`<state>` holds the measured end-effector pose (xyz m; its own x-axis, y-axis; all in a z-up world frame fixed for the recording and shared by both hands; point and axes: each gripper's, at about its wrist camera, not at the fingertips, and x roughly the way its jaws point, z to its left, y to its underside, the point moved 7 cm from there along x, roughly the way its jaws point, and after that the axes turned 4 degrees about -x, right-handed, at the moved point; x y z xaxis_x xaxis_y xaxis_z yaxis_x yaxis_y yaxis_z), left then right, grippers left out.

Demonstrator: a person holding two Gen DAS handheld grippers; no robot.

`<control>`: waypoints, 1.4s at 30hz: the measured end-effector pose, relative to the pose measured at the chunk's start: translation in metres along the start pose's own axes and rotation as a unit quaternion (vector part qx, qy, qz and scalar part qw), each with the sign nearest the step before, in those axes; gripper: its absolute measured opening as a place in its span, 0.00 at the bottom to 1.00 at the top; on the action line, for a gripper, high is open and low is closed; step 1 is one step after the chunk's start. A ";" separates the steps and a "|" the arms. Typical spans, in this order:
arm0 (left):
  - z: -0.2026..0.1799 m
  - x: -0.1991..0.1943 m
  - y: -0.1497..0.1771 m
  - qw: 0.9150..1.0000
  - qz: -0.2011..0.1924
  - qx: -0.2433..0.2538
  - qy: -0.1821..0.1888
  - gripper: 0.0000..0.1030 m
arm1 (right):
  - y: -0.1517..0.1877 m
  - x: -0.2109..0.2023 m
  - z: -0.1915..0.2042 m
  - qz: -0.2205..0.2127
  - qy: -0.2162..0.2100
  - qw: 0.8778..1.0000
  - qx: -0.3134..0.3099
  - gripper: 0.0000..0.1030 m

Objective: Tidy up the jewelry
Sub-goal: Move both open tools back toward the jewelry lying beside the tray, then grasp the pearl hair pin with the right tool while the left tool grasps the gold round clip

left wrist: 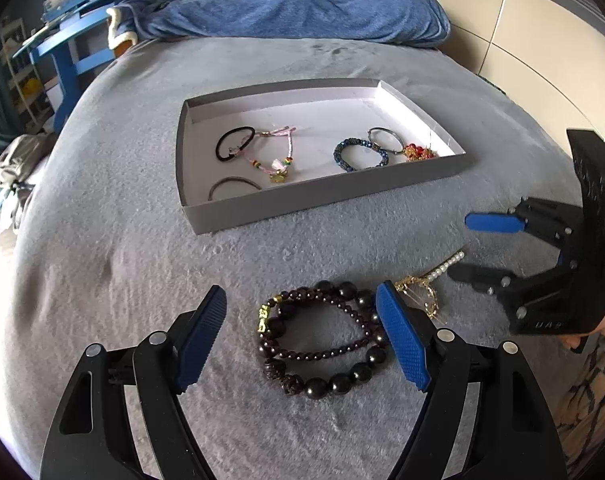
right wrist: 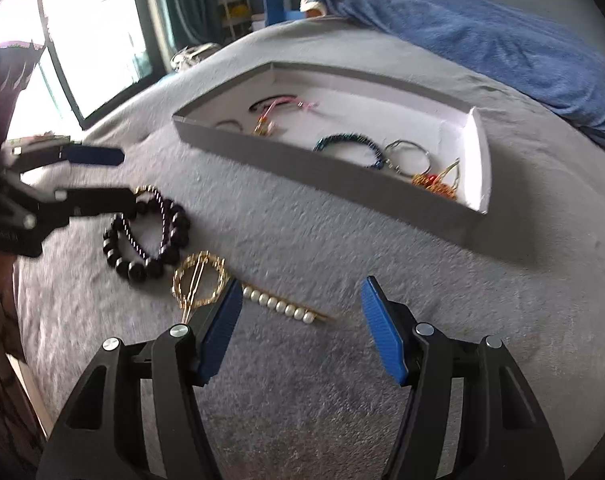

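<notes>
Dark beaded bracelets (left wrist: 322, 344) lie on the grey blanket (left wrist: 122, 280) between the spread fingers of the left gripper (left wrist: 302, 340), unclamped. Right gripper (right wrist: 298, 328) also gapes, holding nothing; pearl hairpin (right wrist: 282, 307) lies just ahead between its fingers, gold hair clip (right wrist: 198, 280) beside its left finger. Grey tray (left wrist: 322, 200) with jewelry sits farther ahead.

Grey plush bedspread (left wrist: 142, 160); blue blanket (left wrist: 302, 4), blue shelving (left wrist: 62, 44), bright window (right wrist: 90, 28), beige panelled wall (left wrist: 522, 40)
</notes>
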<state>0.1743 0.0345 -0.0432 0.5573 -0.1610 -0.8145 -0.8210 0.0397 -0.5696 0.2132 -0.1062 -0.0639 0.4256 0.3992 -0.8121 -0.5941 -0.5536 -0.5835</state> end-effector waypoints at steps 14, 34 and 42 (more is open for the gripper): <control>-0.018 0.008 0.003 1.000 0.011 0.022 0.015 0.75 | 0.005 0.013 0.002 0.016 0.028 0.999 -0.038 0.07; -0.087 0.039 0.018 0.985 0.034 0.160 0.053 0.75 | -0.001 0.007 -0.032 0.002 0.016 0.998 0.066 0.08; -0.091 0.046 0.019 0.982 0.036 0.182 0.046 0.63 | -0.008 0.010 -0.027 -0.006 0.011 0.998 0.059 0.17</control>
<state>0.1734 -0.0616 -0.0819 0.4717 -0.2316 -0.8508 -0.7504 0.4013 -0.5252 0.2403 -0.1171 -0.0679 0.4475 0.3873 -0.8061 -0.6643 -0.4595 -0.5895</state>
